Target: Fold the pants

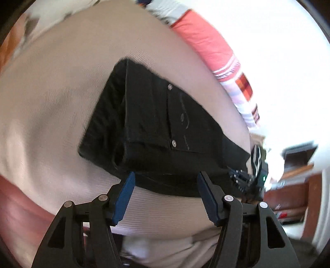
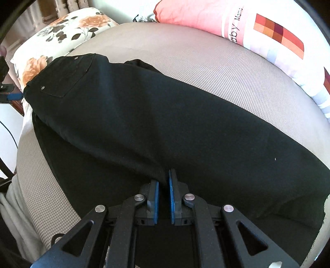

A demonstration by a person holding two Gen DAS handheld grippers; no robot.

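Observation:
Black pants (image 1: 154,123) lie on a beige mattress (image 1: 51,103), the back pocket with its two rivets facing up. My left gripper (image 1: 167,177) is open at the near waist edge, its blue pads (image 1: 125,198) standing apart on either side of the cloth without pressing it. In the right wrist view the pants (image 2: 165,123) stretch long across the mattress (image 2: 206,61). My right gripper (image 2: 164,181) is shut on a ridge of black fabric at the leg end. The left gripper's blue pad (image 2: 12,96) shows at the left edge by the waistband.
A pink and white pillow (image 2: 206,18) lies along the far side of the mattress, and a floral pillow (image 2: 61,31) sits at the far left. Wooden furniture (image 1: 292,185) stands beyond the bed's right edge. White cloth (image 2: 18,206) hangs at the near left.

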